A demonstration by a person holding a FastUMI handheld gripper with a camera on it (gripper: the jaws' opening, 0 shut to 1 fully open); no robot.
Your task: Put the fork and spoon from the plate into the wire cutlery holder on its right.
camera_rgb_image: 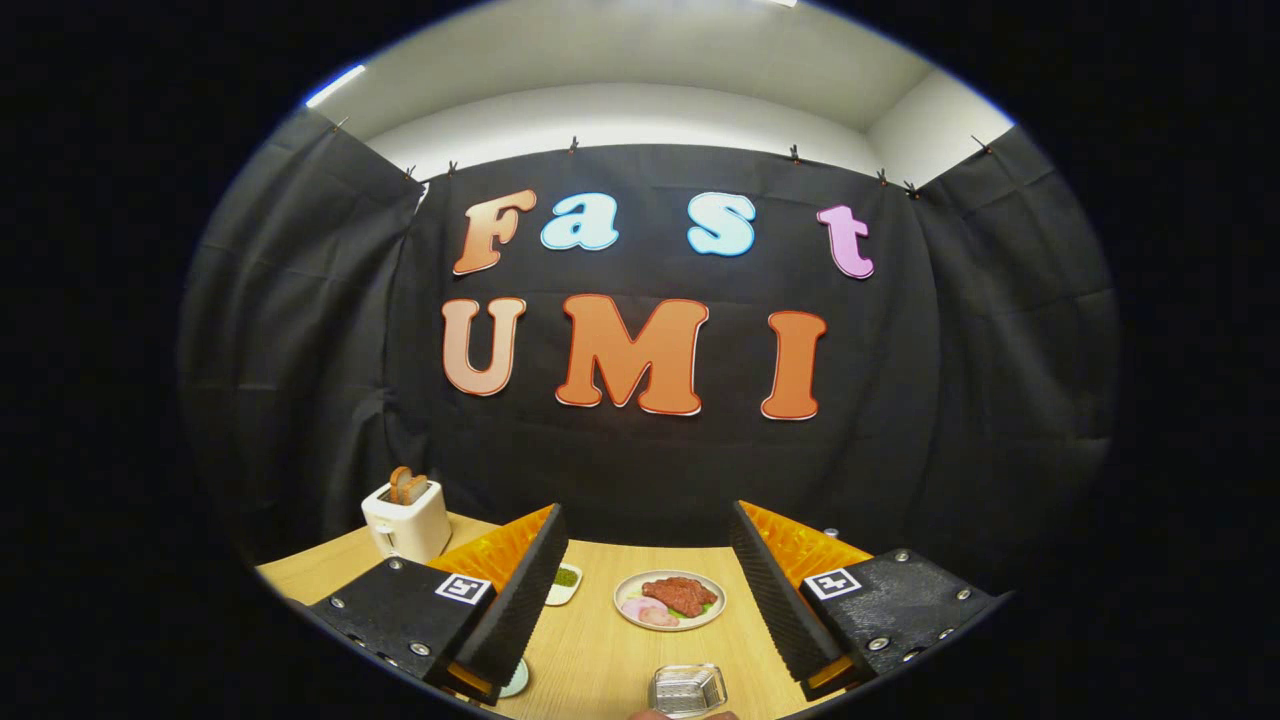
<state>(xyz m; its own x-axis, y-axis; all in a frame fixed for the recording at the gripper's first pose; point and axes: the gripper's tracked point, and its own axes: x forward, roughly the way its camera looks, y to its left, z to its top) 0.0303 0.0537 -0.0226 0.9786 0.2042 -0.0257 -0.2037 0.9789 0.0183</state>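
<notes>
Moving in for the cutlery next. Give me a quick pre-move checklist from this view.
1. Gripper open, nothing between its fingers: ok.
2. Wire cutlery holder upright on the table, near and between the fingers: ok.
3. Fork and spoon located: cannot tell. The rim of a plate peeks from behind one finger, contents hidden.
4. Food plate beyond the fingers carries meat and no cutlery I can make out, so it is probably not the target: ok.
5. Toaster and small green dish stand well back from the holder: ok.
</notes>
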